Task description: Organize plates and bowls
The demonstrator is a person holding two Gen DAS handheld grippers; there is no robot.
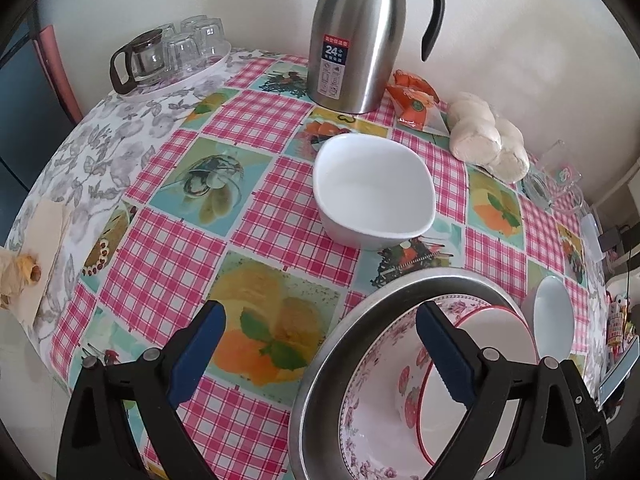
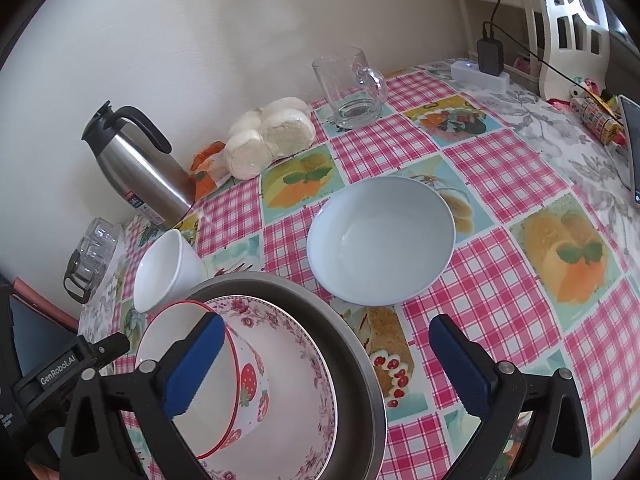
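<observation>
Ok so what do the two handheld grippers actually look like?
Both the left gripper and right gripper share one design: black plastic frames with silver pivot pins, and two fingers faced with ribbed blue pads. White "GenRobot.AI" lettering marks one black housing.

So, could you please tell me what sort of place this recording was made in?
Most likely a home dining table against a wall: a patterned oilcloth tablecloth, a steel thermos jug, and a bag of bread rolls beside the bowls.
</observation>
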